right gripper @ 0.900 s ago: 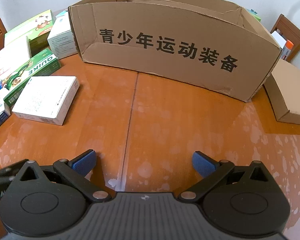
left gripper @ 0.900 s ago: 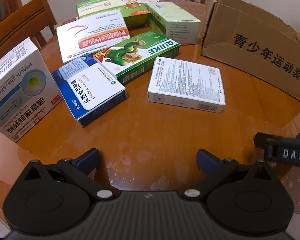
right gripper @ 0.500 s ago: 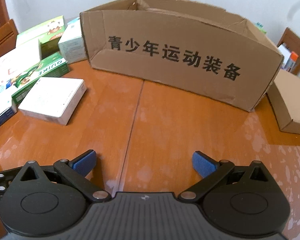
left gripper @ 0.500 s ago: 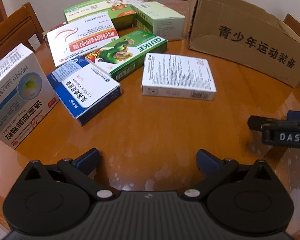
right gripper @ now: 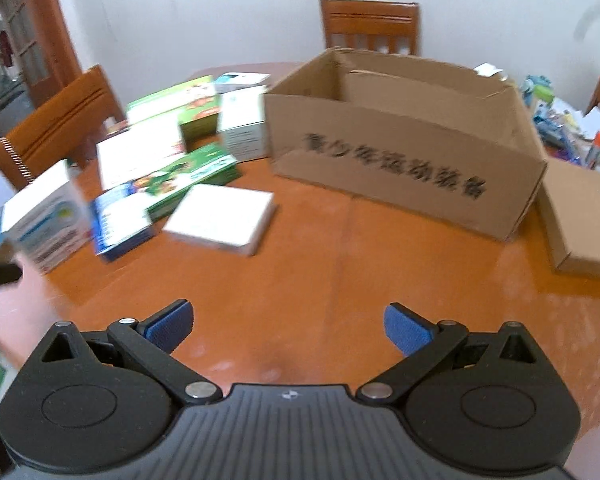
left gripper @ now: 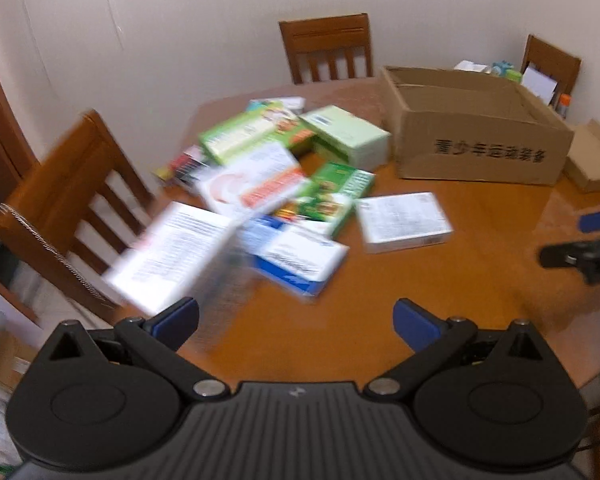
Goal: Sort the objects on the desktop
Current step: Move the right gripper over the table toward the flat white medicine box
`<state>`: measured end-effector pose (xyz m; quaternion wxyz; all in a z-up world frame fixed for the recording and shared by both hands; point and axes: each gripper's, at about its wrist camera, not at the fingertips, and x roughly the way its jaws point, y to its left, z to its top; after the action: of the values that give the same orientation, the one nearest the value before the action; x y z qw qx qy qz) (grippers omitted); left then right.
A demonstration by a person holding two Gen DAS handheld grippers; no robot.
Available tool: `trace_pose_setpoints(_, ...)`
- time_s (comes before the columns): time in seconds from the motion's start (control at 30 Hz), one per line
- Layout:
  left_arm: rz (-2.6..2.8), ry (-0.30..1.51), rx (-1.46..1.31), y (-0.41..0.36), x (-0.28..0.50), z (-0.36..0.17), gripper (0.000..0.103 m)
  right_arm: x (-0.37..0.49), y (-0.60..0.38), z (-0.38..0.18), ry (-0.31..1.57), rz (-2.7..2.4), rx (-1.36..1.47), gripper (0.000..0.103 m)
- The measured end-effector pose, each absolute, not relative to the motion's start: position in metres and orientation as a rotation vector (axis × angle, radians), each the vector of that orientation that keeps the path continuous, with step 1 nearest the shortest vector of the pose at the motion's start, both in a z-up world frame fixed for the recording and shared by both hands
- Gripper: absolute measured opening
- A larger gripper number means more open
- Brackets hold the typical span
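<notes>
Several medicine boxes lie on the left half of a round wooden table [left gripper: 400,312]: a white box [left gripper: 402,222] [right gripper: 220,218], a blue-and-white box [left gripper: 300,258] [right gripper: 120,220], a green box [left gripper: 332,196] [right gripper: 188,178], and an upright white-and-blue box [left gripper: 172,256] [right gripper: 46,216]. An open cardboard carton [left gripper: 476,148] [right gripper: 412,148] with black lettering stands at the back right. My left gripper [left gripper: 296,320] is open and empty, held above the table's near edge. My right gripper [right gripper: 288,322] is open too, with nothing between its fingers. Both views are motion-blurred.
Wooden chairs stand at the left [left gripper: 64,216] and behind the table [right gripper: 370,26]. A flat cardboard piece [right gripper: 580,216] lies right of the carton, with clutter [right gripper: 560,124] beyond it. A hand [right gripper: 12,320] shows at the lower left of the right wrist view.
Both grippers have pulled back and risen, so the whole table, chairs and wall now show. The boxes and carton have not moved. Both grippers stay open.
</notes>
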<state>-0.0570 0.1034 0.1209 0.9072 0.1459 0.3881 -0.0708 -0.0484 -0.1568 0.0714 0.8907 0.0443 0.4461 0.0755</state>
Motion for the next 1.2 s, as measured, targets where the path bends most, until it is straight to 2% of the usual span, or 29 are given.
trace_pose_setpoints(0.17, -0.111, 0.748, 0.425, 0.137, -0.047, 0.137, 0.103, -0.057, -0.114, 0.091, 0.951, 0.232, 0.056, 0.103)
trace_pose_setpoints(0.4, -0.170, 0.782, 0.308, 0.179, -0.033, 0.142, 0.103, -0.036, -0.050, 0.124, 0.897, 0.280, -0.151, 0.103)
trace_pose_setpoints(0.6, -0.251, 0.831, 0.222, 0.185, -0.023, 0.132, 0.103, 0.002, -0.029, 0.115, 0.940, 0.361, -0.260, 0.103)
trace_pose_setpoints(0.77, -0.328, 0.812, 0.268, 0.171, -0.010, 0.131, 0.103, 0.032, -0.026, 0.104, 0.939, 0.394, -0.460, 0.103)
trace_pose_setpoints(1.03, -0.355, 0.829, 0.288, 0.131, 0.003, 0.134, 0.103, 0.084, -0.024, 0.061, 1.017, 0.743, -0.780, 0.103)
trace_pose_setpoints(1.2, -0.383, 0.854, 0.269, 0.099, -0.001, 0.121, 0.103, 0.109, -0.031, 0.040, 1.021, 0.893, -0.858, 0.103)
